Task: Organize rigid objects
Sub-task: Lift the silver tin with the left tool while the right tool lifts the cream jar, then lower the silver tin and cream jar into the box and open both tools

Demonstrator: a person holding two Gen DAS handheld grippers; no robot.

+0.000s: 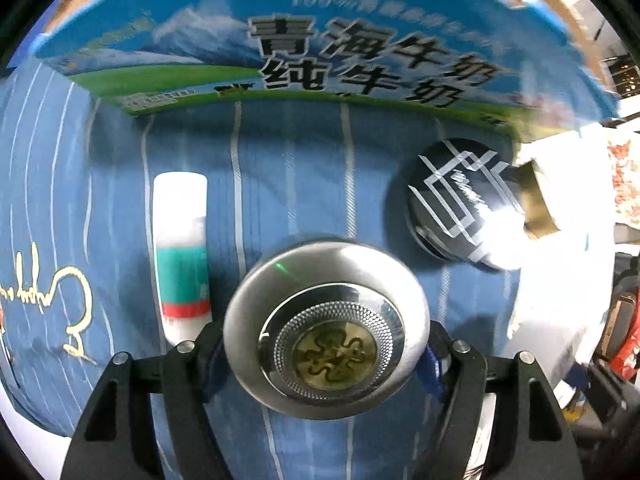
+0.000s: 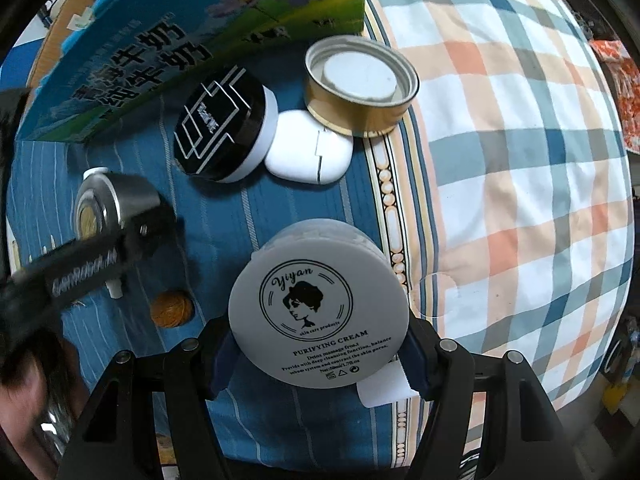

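Both grippers hold jars above a bed spread with a blue striped sheet (image 1: 288,184); the left gripper (image 1: 326,344) has its jaws pinching a silver jar (image 1: 326,320) with a gold emblem on its lid, and the right gripper (image 2: 320,350) has its jaws pinching a white cream jar (image 2: 320,312); on the sheet lie a white tube (image 1: 182,248), a black jar (image 2: 224,124), a white case (image 2: 308,152) touching it, a gold tin (image 2: 360,88) and a walnut (image 2: 171,307); a blue milk carton (image 1: 320,40) stands behind; a plaid quilt (image 2: 520,160) lies to the right.
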